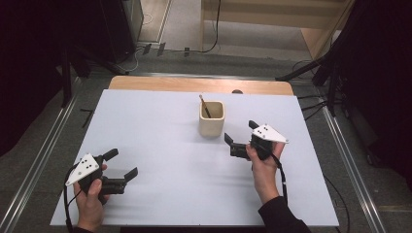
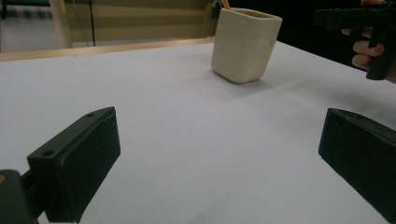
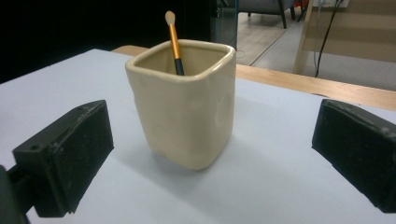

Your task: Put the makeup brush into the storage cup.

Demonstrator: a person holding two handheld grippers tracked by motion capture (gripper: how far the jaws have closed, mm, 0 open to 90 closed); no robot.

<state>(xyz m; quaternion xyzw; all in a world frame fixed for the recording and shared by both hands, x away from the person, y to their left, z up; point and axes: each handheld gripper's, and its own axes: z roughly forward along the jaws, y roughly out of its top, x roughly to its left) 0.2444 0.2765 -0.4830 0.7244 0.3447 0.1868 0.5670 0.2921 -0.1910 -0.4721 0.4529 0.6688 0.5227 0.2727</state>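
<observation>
A cream square cup (image 1: 212, 119) stands upright near the middle of the white table top (image 1: 160, 160). A thin brush (image 1: 204, 106) with an orange handle leans inside it, bristle end up. In the right gripper view the cup (image 3: 187, 107) and brush (image 3: 173, 39) sit ahead of the jaws. My right gripper (image 1: 239, 134) is just right of the cup, open, with nothing between its jaws. My left gripper (image 1: 121, 164) rests open at the front left, far from the cup (image 2: 244, 44). The right gripper (image 2: 359, 18) also shows in the left gripper view, at top right.
A wooden strip (image 1: 199, 85) runs along the table's far edge. Metal rails (image 1: 43, 155) flank the table on the floor. Cables (image 1: 214, 34) lie on the floor behind, beside a wooden bench (image 1: 277, 14). Dark stands rise at both back corners.
</observation>
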